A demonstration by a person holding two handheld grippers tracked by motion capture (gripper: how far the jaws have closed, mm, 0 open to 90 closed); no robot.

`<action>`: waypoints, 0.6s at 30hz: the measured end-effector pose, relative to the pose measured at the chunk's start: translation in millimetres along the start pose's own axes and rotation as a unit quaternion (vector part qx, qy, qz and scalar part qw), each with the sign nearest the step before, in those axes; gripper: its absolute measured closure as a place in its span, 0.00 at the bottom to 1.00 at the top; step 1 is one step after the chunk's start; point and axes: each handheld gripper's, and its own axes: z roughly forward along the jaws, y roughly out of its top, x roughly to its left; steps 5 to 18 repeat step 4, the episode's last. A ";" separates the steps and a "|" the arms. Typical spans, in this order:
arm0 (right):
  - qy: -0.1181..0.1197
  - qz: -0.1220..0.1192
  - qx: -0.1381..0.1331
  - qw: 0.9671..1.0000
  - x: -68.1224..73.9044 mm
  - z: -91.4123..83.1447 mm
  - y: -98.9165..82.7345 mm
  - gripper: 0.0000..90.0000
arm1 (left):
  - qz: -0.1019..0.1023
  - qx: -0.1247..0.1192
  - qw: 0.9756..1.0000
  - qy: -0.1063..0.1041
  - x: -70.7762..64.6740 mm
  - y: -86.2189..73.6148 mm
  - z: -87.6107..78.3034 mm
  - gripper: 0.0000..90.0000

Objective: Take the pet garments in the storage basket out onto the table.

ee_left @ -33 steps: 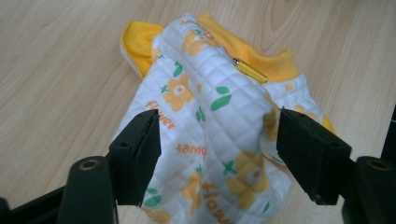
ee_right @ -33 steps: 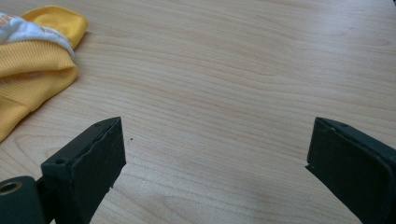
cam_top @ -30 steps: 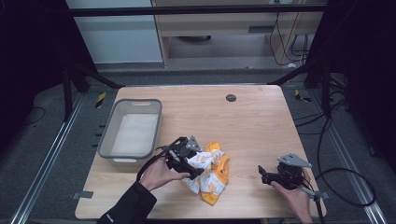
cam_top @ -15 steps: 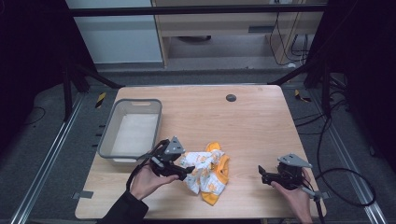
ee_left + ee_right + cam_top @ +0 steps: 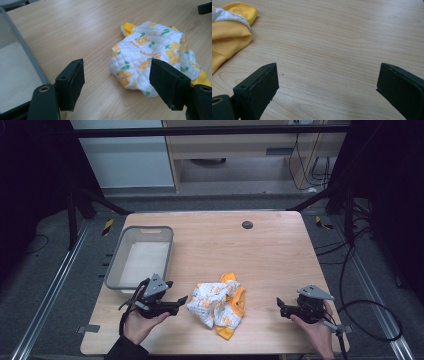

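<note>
Since the earlier frames the left gripper [image 5: 181, 301] has drawn back from the cloth [image 5: 216, 305] toward the worktop's near left; it was on the bundle a second ago and now sits just beside its left edge, apart from it. The right gripper [image 5: 281, 307] has kept its place at the near right.

Nearest, both hands rest low by the front edge of the worktop [image 5: 260, 255]. The left gripper's fingers [image 5: 72, 82] stand wide with bare wood between them; in the left gripper view the cloth [image 5: 155, 55] lies just beyond the fingers, one of which overlaps it in the picture, but nothing is held. The right gripper's fingers [image 5: 262, 82] are wide too, over bare wood, with a yellow part of the cloth [image 5: 229, 27] off to one side, well apart.

Between the two grippers lies the cloth, a crumpled quilted piece, white with yellow flowers and green leaves, with a yellow ribbed lining showing at its near and right edges. It sits on the worktop's near middle, closer to the left gripper.

Farther back on the left stands a grey bin [image 5: 115, 270], its near rim just behind the left hand. At the far side a small dark disc [image 5: 247, 224] lies in the wood.
</note>
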 end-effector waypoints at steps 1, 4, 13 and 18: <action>0.000 -0.001 0.000 1.000 -0.1 0.0 -0.1 0.04 | -0.003 -0.001 1.000 0.003 1.4 -3.6 -1.3 0.31; 0.002 0.004 0.000 1.000 0.4 -0.5 -0.1 0.04 | -0.011 0.000 1.000 0.009 5.2 -12.1 -4.5 0.31; 0.002 0.004 0.000 1.000 0.4 -0.5 -0.1 0.04 | -0.011 0.000 1.000 0.009 5.2 -12.1 -4.5 0.31; 0.002 0.004 0.000 1.000 0.4 -0.5 -0.1 0.04 | -0.011 0.000 1.000 0.009 5.2 -12.1 -4.5 0.31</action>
